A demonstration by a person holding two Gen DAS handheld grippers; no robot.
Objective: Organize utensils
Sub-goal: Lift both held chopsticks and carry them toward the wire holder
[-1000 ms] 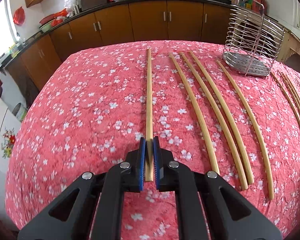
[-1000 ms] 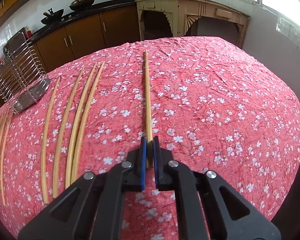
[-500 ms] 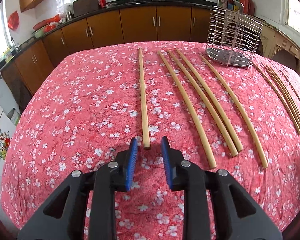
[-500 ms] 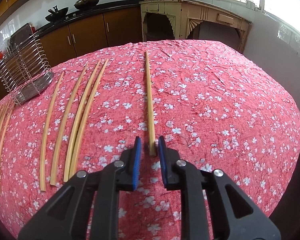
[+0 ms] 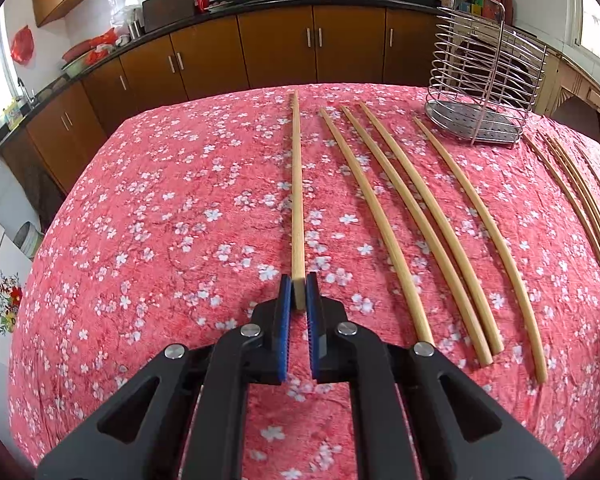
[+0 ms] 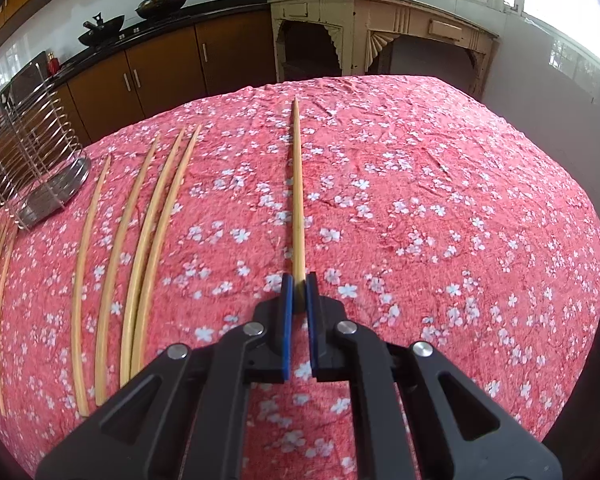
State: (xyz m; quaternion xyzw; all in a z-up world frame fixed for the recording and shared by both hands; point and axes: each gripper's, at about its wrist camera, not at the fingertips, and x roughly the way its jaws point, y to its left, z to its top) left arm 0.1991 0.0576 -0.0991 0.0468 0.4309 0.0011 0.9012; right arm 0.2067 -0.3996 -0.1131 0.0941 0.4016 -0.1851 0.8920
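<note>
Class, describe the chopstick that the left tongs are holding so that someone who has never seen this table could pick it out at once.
Start at the wire utensil rack standing at the far right of the pink floral tablecloth. Bare chopsticks lie in a row beside it; go left past them all. The outermost chopstick is the one, the only one there whose near end is pinched between the blue pads of the left tongs.

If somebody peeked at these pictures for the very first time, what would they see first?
First, the bright pink flowered tablecloth covering the whole table. Next, the black left tool and right tool, each pinching the near end of a wooden chopstick that points straight away. More chopsticks lie in rows between them, and a shiny wire rack stands at the table's far edge.
</note>
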